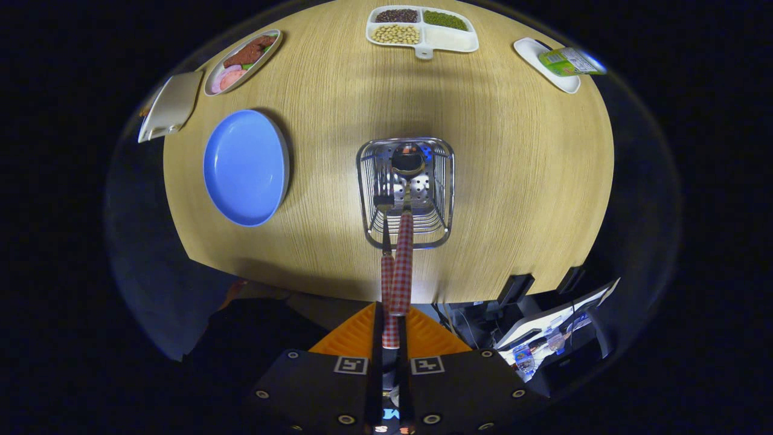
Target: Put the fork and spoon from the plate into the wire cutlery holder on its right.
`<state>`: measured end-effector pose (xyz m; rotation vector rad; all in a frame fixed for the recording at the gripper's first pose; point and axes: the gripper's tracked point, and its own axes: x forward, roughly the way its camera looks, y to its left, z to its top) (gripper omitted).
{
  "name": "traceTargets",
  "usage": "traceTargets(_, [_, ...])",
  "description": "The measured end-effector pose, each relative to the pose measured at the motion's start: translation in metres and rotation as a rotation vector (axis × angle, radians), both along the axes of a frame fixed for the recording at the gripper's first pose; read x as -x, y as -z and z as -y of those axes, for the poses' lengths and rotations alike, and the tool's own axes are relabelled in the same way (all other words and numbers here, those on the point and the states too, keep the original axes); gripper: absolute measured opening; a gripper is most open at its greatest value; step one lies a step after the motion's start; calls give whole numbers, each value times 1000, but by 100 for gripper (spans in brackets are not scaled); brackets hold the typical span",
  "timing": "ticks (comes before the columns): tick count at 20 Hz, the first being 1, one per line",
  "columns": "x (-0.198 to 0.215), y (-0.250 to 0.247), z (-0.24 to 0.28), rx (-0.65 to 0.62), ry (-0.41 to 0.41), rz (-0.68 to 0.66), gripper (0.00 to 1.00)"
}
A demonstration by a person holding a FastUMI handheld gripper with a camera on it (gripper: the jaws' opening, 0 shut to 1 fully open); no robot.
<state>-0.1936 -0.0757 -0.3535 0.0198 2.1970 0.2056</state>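
- Fork [384, 208] and spoon [407, 169]: both are gripped together by their checked handles, with the working ends pointing away from the claw and down into the wire cutlery holder [406, 192]. The spoon bowl sits deeper in the basket; the fork head lies beside it, nearer the holder's close rim.
- Handling judgement: both pieces appear to be rigid, light metal with patterned handles. The polished heads are likely slippery, so the handle is the proper place to take hold. Two handles pinched side by side may twist or slide against each other.
- Claw [391, 329]: the fingers are closed almost fully, with only the width of the two handles between them. Both fingers press on the handle ends.
- Wire cutlery holder: it stands on the counter [513, 181] around the middle, toward the near edge, directly ahead of the fingers.
- Blue plate [244, 167]: it lies to the left of the holder, well apart, near the counter's left edge, and carries no cutlery.
- Divided tray [423, 30]: it rests at the far edge of the counter, holding beans and grains.
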Motion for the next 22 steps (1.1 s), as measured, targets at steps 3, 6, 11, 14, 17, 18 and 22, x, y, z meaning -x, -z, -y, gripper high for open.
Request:
traceTargets(3, [-3,0,3,15,53,28,13])
traceTargets(6, [-3,1,6,19,108,62,14])
traceTargets(11, [2,2,5,9,193,118,16])
traceTargets(14, [4,5,9,5,226,161,16])
traceTargets(17, [8,6,14,1,267,191,16])
traceTargets(18, [9,4,17,-2,267,204,16])
traceTargets(22, [6,-10,22,-14,290,299,22])
